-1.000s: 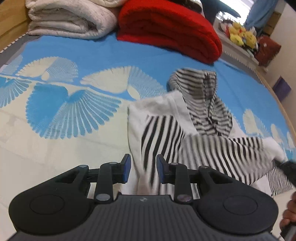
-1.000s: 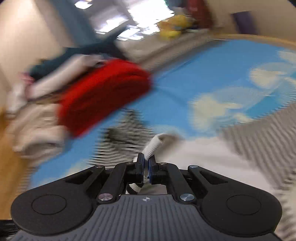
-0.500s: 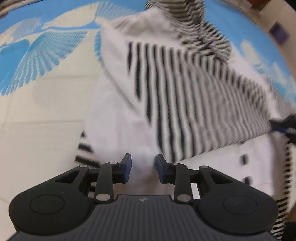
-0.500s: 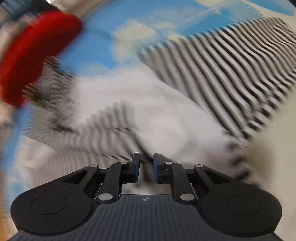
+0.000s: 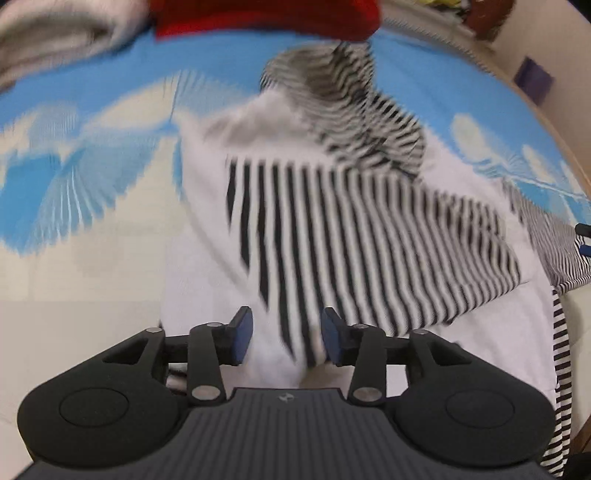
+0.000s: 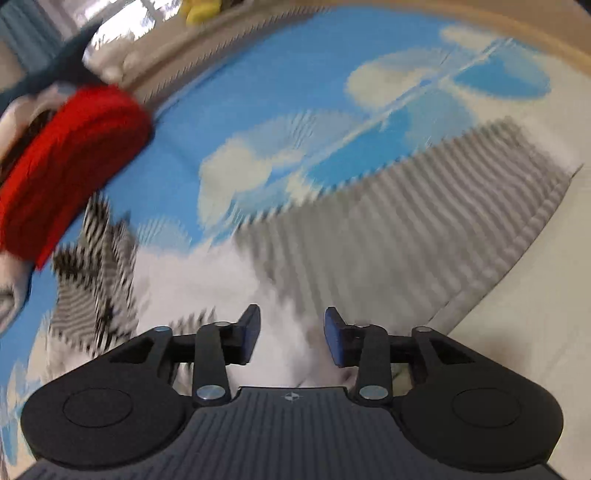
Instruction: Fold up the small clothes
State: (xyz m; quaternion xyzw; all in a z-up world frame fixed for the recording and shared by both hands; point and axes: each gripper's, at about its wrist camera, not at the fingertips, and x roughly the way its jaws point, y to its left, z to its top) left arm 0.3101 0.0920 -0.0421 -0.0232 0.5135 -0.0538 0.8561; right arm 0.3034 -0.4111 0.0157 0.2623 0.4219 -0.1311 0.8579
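A small white hooded top [image 5: 221, 221] with black stripes lies on the blue and cream patterned bedspread [image 5: 74, 221]. Its striped hood [image 5: 332, 85] points away from me, and a striped sleeve [image 5: 388, 240] is folded across the body. My left gripper [image 5: 287, 338] is open and empty, low over the garment's near hem. My right gripper [image 6: 291, 338] is open and empty over the white body of the top [image 6: 229, 280], with a striped sleeve [image 6: 424, 221] spread out ahead to the right. Both views are motion-blurred.
A folded red blanket [image 5: 266, 14] and a folded beige blanket [image 5: 55, 33] lie at the bed's far end. The red blanket also shows in the right wrist view [image 6: 70, 158]. The bed's wooden edge [image 6: 480, 22] curves along the far right.
My right gripper let go of the white sleeve cuff it pinched and opened wide. My left gripper stayed open and moved over the garment's hem. The striped sleeve now lies across the body.
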